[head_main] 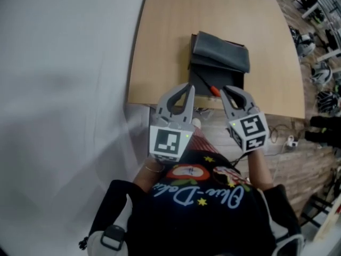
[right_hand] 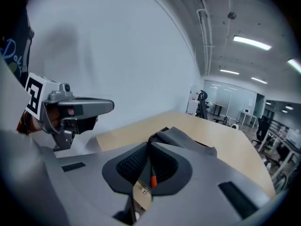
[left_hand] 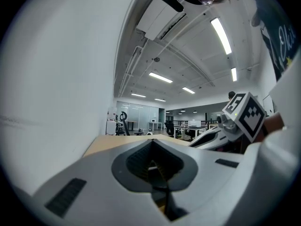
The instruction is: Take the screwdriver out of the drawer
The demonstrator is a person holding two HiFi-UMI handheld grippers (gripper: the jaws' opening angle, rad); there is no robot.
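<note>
Head view, looking down: pinching the screwdriver (head_main: 214, 90) with the right gripper (head_main: 223, 90), closed right at the orange handle, with the black shaft slanting back over the open drawer (head_main: 232, 79) of the dark drawer unit (head_main: 221, 52) on the wooden table (head_main: 165, 36). Borne out from the right gripper view: pressed together on a thin black shaft, with an orange bit just behind the tips. Probably gripped at the handle end because of its place nearest the drawer's front, easiest to reach without dipping deep inside. Cannot tell whether the far tip is clear of the drawer's rim. Holds the left gripper (head_main: 188, 88) just beside the right one, at the table's near edge, pressed together on nothing, likely parked there out of the way, with no part in this grasp. Calls next, at a guess, for a lift up and back toward the body, level enough to stop the shaft catching the drawer front or swivelling in the pinch.
</note>
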